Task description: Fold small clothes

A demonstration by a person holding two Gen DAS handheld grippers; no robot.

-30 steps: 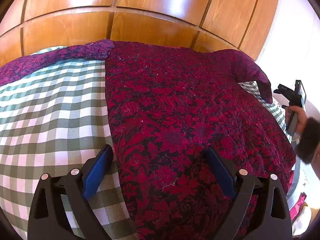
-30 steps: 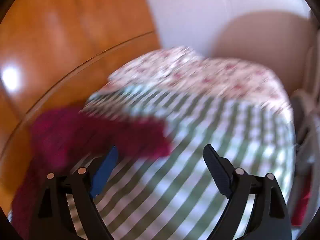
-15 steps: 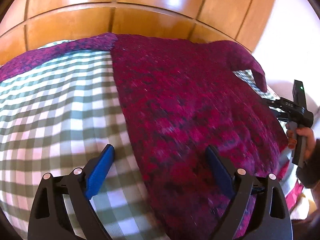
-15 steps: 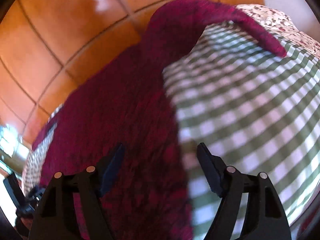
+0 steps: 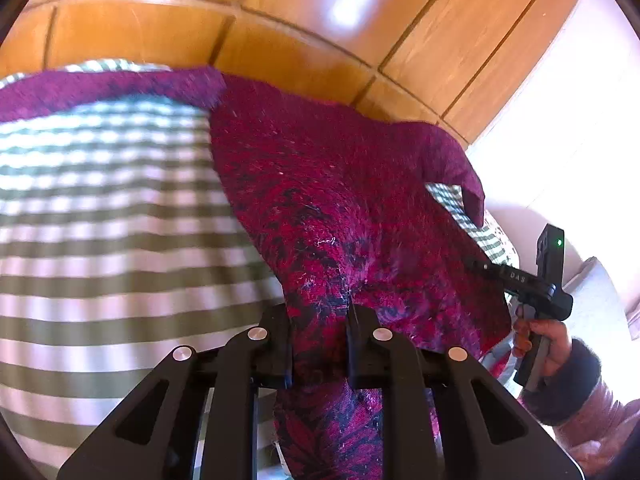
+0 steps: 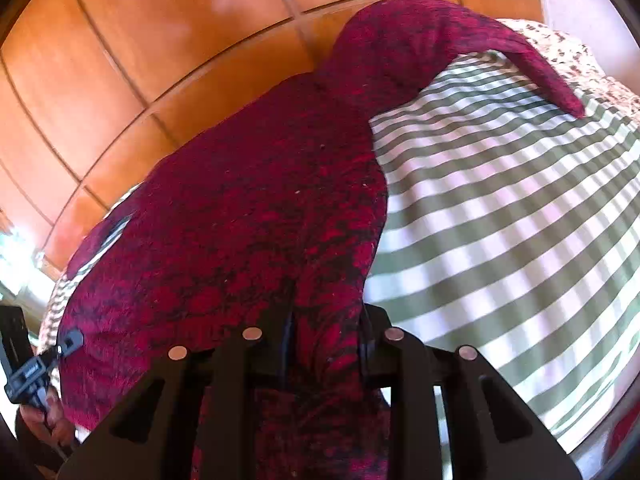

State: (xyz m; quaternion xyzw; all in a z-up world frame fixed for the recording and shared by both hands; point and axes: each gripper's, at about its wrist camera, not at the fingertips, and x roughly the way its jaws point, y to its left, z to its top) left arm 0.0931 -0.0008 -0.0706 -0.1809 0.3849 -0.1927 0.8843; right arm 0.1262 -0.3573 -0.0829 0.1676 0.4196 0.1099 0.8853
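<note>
Both jaws, spread a moment ago, are closing: left gripper (image 5: 319, 320) and right gripper (image 6: 326, 330) each pinch the crimson garment (image 5: 328, 208) at six o'clock. Its far sleeve lies at one o'clock. A fold probably begins, though motion blur obscures the hem.

- big wood panelling (image 5: 280, 52) fills the whole back, warm orange-brown, split into rectangular sections by dark grooves, pretty glossy, with bright glare patches on it
- bed cover (image 5: 100, 248) is a green and white check, takes up most of the lower part of both views, lit unevenly with pinkish-white bright bands
- a floral-print pillow or sheet (image 6: 580, 60) sits at the far end of the bed in the right wrist view
- pale wall (image 5: 580, 120) off to the side, blown out by strong daylight
- very bright spot low on the left edge of the right wrist view, can't tell if it's a window
</note>
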